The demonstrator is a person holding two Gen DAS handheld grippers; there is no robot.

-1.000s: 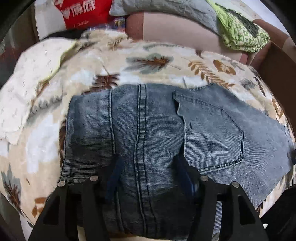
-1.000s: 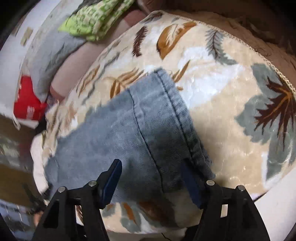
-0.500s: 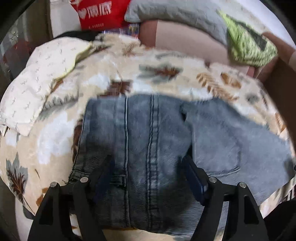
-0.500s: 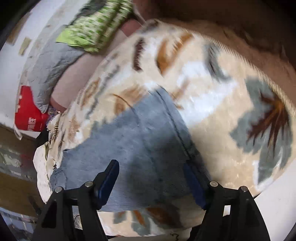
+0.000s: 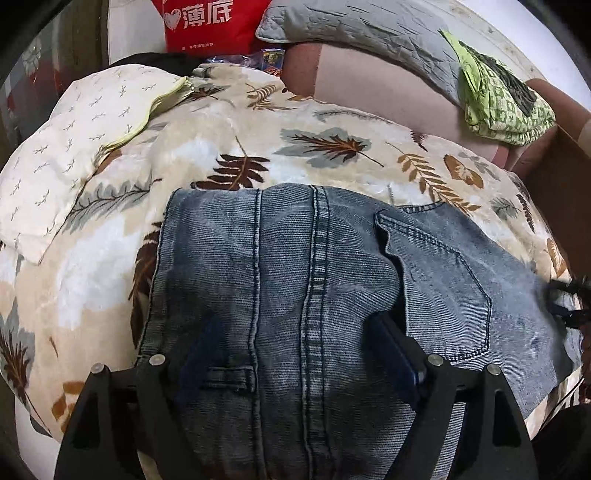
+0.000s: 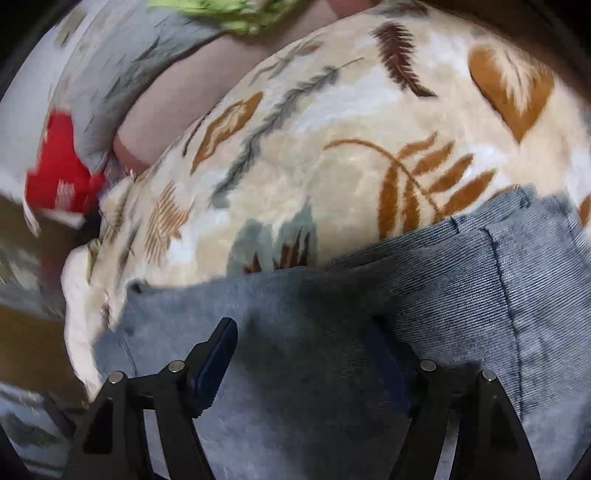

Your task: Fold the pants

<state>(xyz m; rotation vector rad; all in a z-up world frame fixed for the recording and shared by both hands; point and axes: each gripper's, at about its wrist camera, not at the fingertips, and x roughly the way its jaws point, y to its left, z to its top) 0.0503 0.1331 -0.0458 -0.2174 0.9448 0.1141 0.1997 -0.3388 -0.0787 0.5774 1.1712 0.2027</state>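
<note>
Blue jeans (image 5: 314,277) lie folded flat on a leaf-print blanket (image 5: 229,147), back pocket (image 5: 443,280) up and waistband belt loop (image 5: 225,376) nearest me. My left gripper (image 5: 295,350) hovers over the waistband. Its jaws are opening, one on each side of the centre seam, with the denim under them and not pinched. In the right wrist view the jeans (image 6: 480,280) fill the lower half, their seamed edge off to the right. My right gripper (image 6: 301,354) stands open just above the denim, gripping nothing. This view is motion-blurred.
A white printed cloth (image 5: 74,147) lies on the blanket's left. Behind are a red bag (image 5: 207,22), a grey quilted pillow (image 5: 351,29), a green garment (image 5: 498,99) and a pink sofa back (image 5: 351,77). A brown box (image 5: 554,173) stands at the right.
The left jaws have spread wider over the waistband. The right gripper has swept left along the jeans, so the seamed end that was between its fingers now lies to its right.
</note>
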